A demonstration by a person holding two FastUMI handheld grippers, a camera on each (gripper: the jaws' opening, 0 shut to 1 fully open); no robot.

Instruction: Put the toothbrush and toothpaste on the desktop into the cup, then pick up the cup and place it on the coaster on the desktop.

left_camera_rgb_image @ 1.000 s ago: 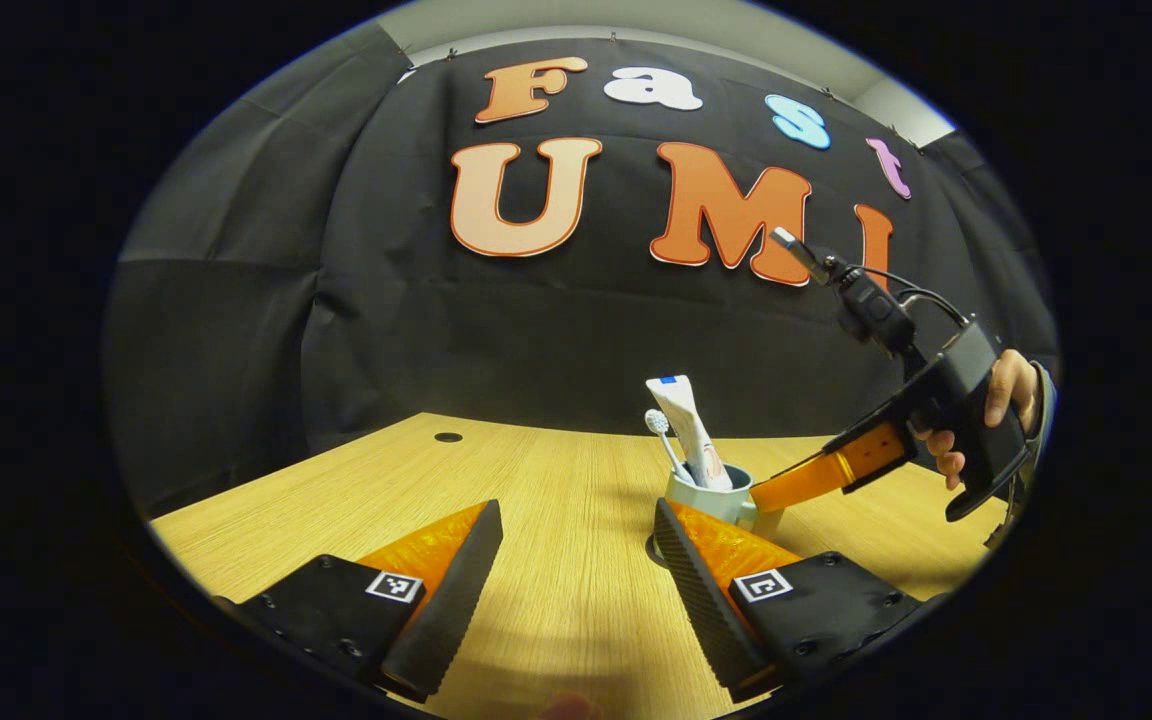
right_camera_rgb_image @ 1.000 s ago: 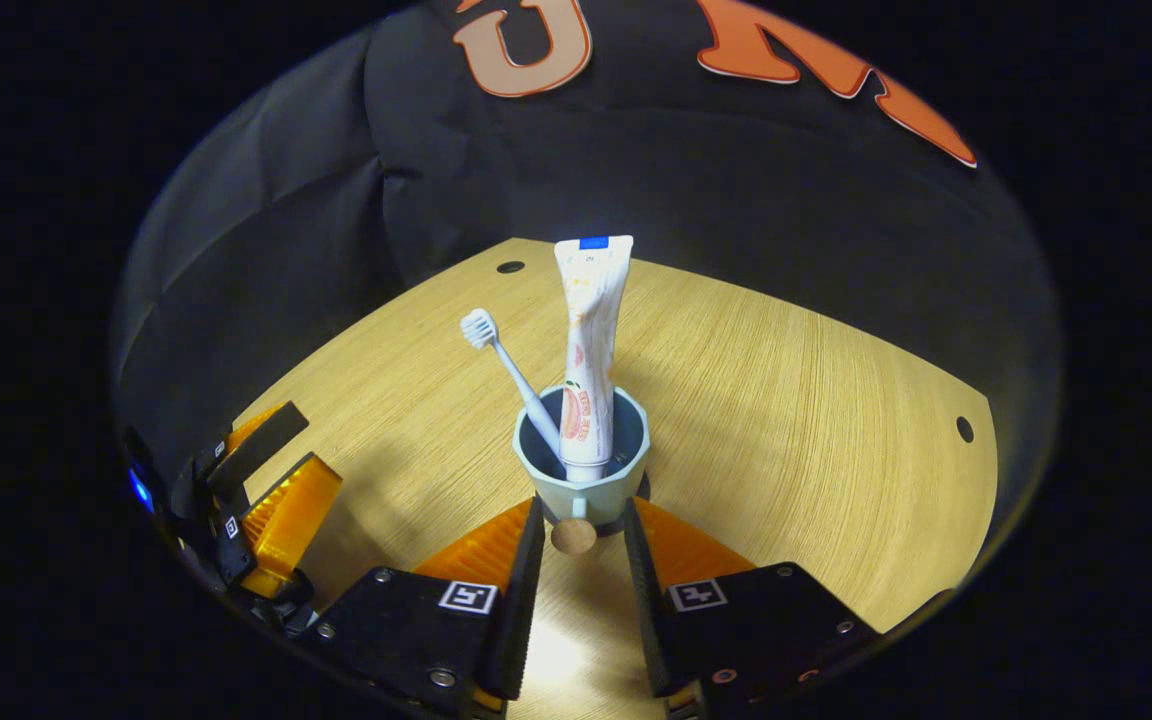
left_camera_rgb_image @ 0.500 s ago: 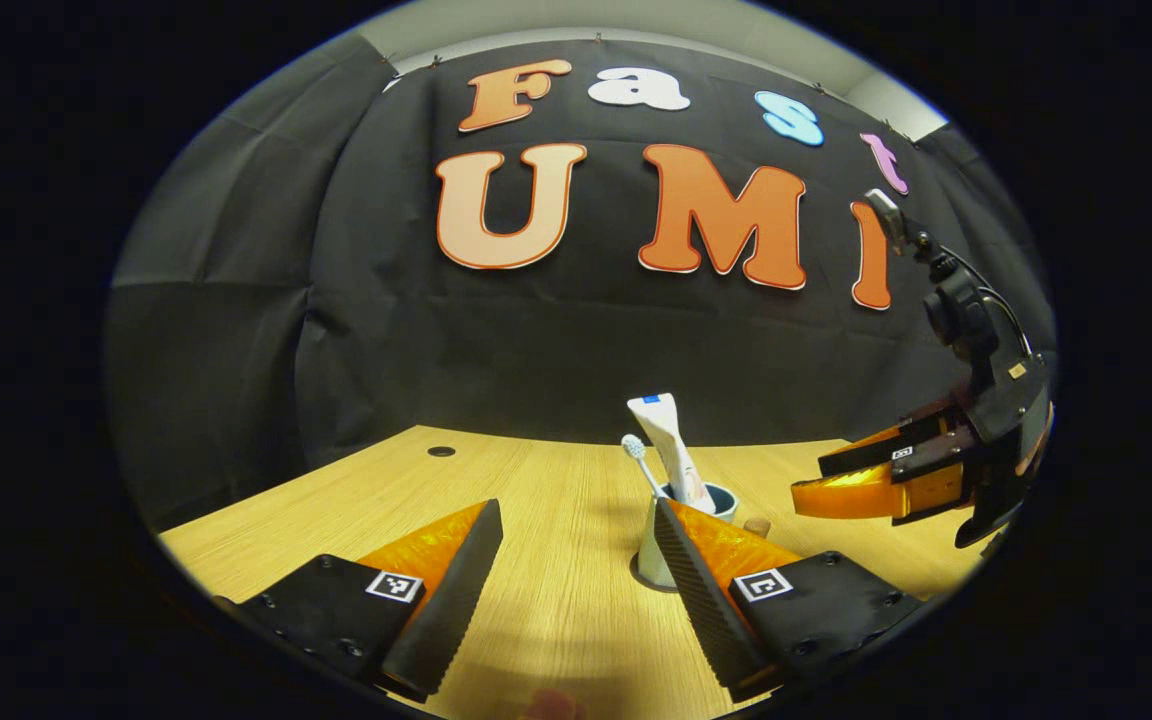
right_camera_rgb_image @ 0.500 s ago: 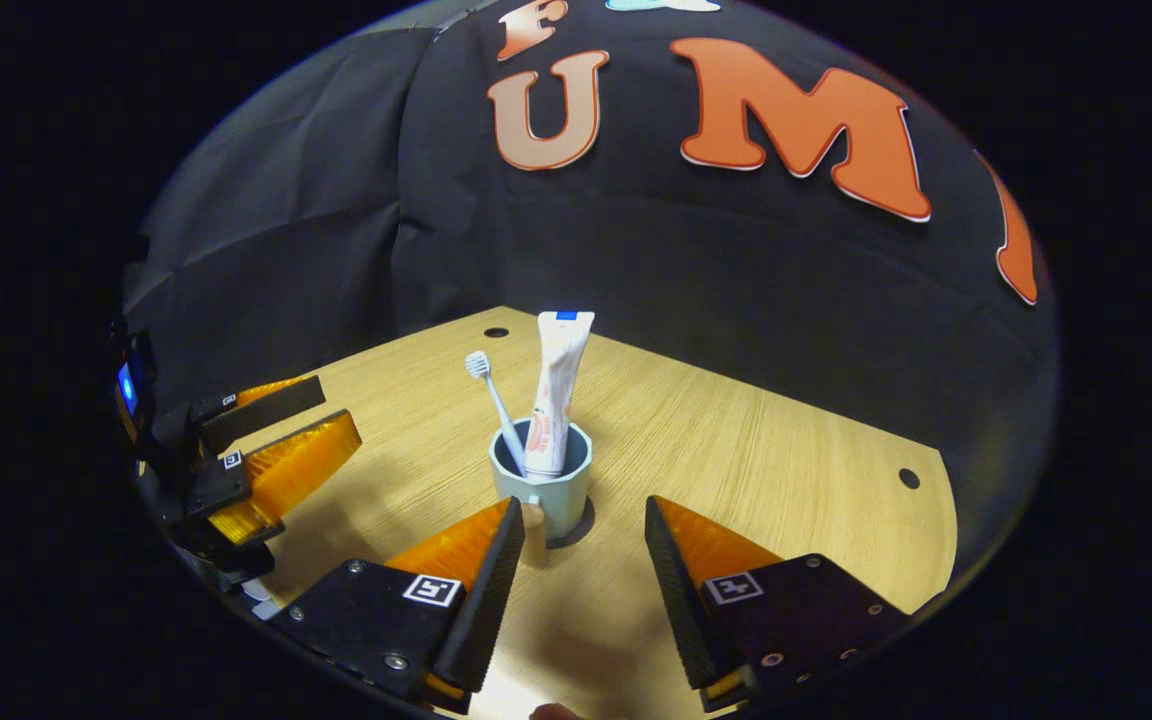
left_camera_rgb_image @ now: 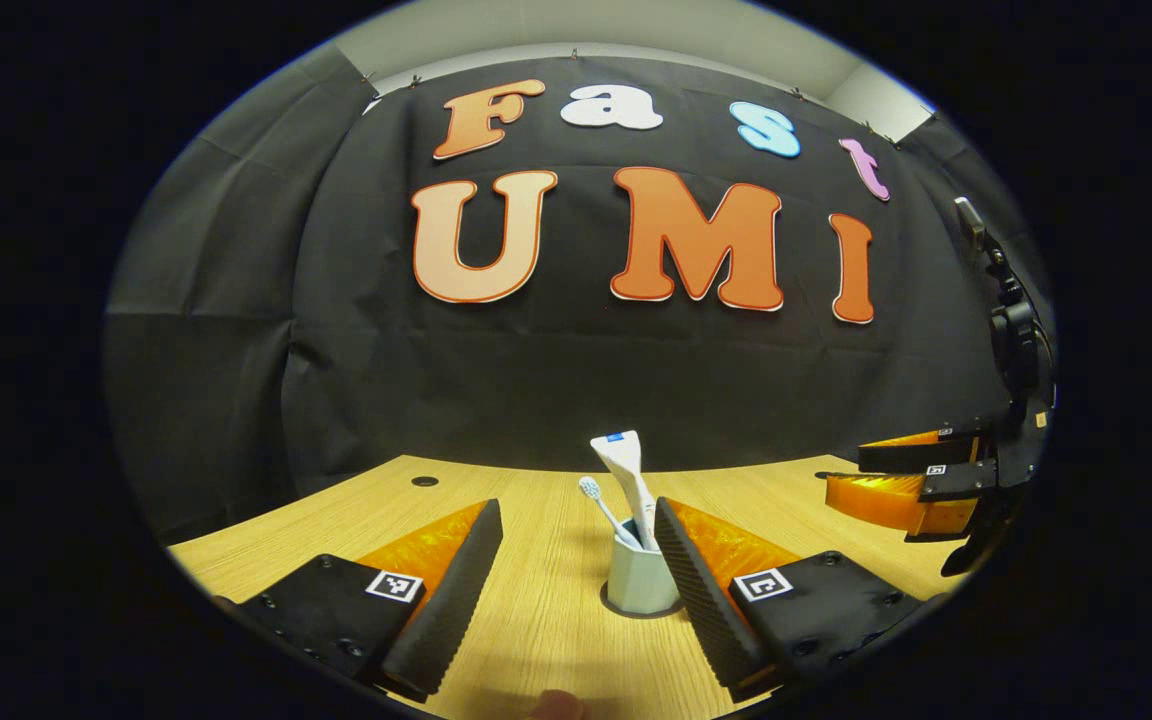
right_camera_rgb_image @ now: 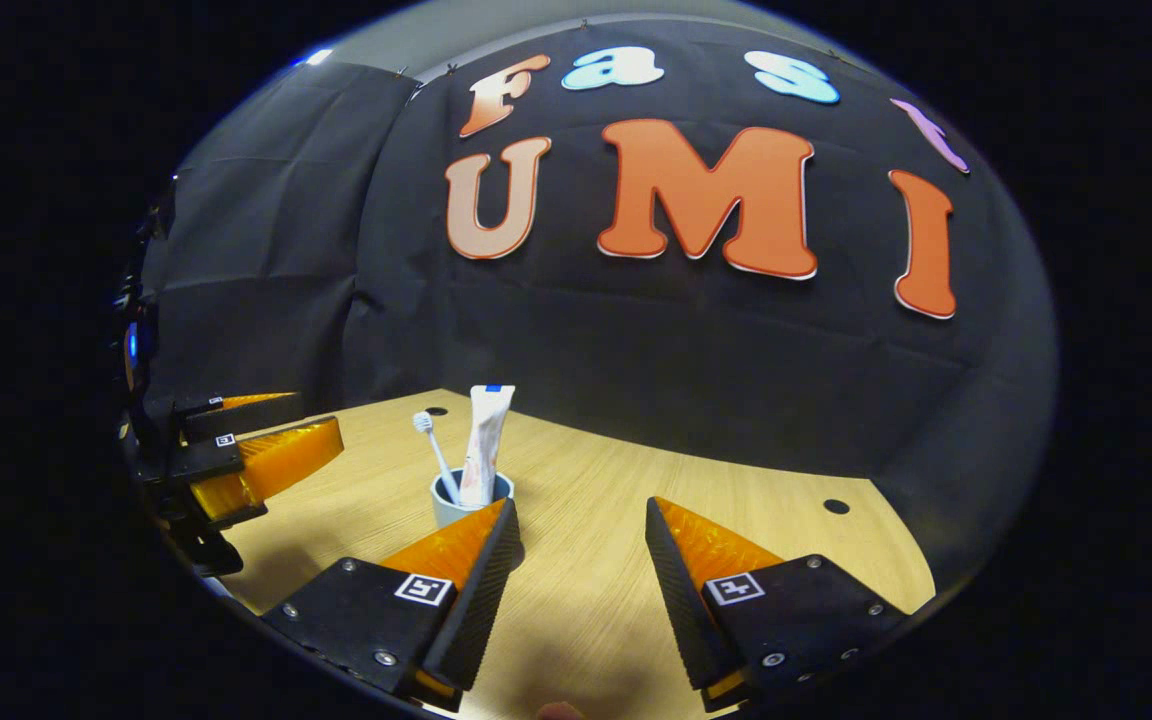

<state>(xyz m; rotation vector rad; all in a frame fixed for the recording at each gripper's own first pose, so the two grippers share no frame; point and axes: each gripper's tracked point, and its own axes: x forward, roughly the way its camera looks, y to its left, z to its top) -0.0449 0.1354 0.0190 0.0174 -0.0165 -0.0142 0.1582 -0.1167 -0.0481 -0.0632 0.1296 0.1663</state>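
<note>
A pale blue-grey cup stands upright on a dark round coaster on the wooden desktop. A white toothbrush and a white toothpaste tube stand in it, leaning. My left gripper is open, and the cup sits just ahead beside its right finger. In the right gripper view the cup, toothbrush and toothpaste lie ahead to the left, behind my left finger. My right gripper is open and holds nothing.
The right gripper hangs at the far right of the left gripper view, and the left gripper at the far left of the right gripper view. Small round holes dot the desktop. The booth's black cloth wall rises behind.
My right gripper opened off the cup's handle and drew back and away. Both grippers have pulled back, so the cup looks smaller and farther off.
</note>
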